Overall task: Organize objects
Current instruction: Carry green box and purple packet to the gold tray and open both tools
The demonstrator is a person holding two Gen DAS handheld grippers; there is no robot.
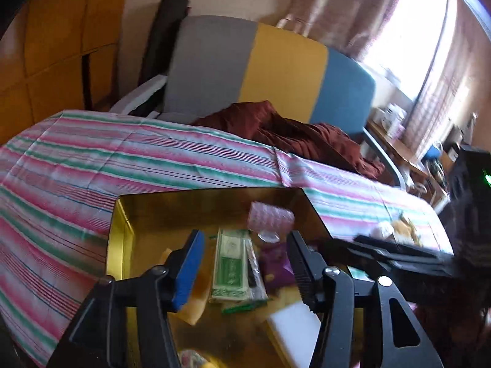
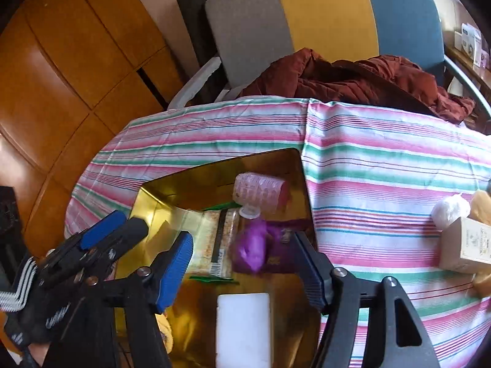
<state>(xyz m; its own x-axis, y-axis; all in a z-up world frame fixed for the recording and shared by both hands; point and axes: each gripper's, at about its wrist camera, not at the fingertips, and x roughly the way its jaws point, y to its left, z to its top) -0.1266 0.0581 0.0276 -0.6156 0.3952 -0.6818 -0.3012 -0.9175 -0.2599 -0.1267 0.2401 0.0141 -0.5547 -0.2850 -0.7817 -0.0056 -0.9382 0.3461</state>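
Right wrist view: both my grippers, right gripper (image 2: 245, 263) and left gripper (image 1: 245, 263), gape empty above gold tray (image 2: 159, 205); next item, beige box (image 2: 466, 245), lies off my right side—approach level.

Striped cloth (image 2: 383, 159) covers table; rust-red jacket (image 2: 353, 79) heaped on tricolour chair (image 2: 322, 18); wooden cabinet (image 2: 61, 70) behind

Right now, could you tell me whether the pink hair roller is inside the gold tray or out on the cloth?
Inside. The pink hair roller lies on its side within the gold tray's raised rim, near its far corner.
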